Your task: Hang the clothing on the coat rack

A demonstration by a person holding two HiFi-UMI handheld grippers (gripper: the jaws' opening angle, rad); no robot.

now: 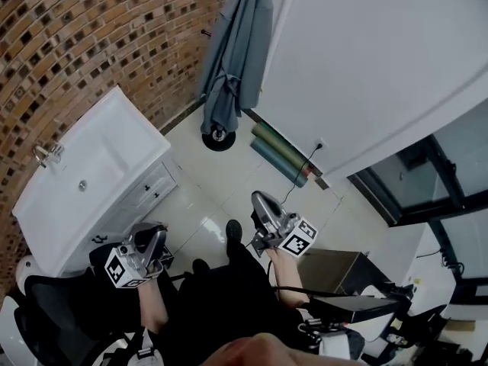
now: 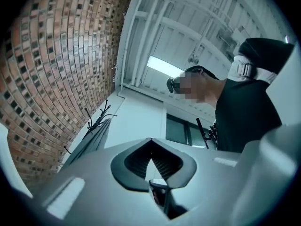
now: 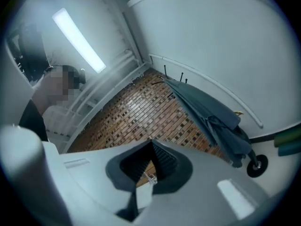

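Note:
A grey-blue garment (image 1: 236, 59) hangs from the black coat rack in the corner, above the rack's round base (image 1: 219, 137). My left gripper (image 1: 155, 236) is low at the left, near the sink cabinet, far from the rack. Its jaws are shut with nothing between them. My right gripper (image 1: 258, 201) is held over the tiled floor, short of the rack, also shut and empty. The left gripper view shows the shut jaws (image 2: 150, 140), the rack's hooks (image 2: 97, 119) and the garment (image 2: 89, 142). In the right gripper view the garment (image 3: 211, 121) hangs beyond the shut jaws (image 3: 151, 142).
A white sink cabinet (image 1: 91, 174) stands against the brick wall at the left. Two green rolls (image 1: 280, 152) lie along the white wall by a cable. A black chair (image 1: 53, 319) is at the lower left and a grey box (image 1: 335, 269) at the lower right.

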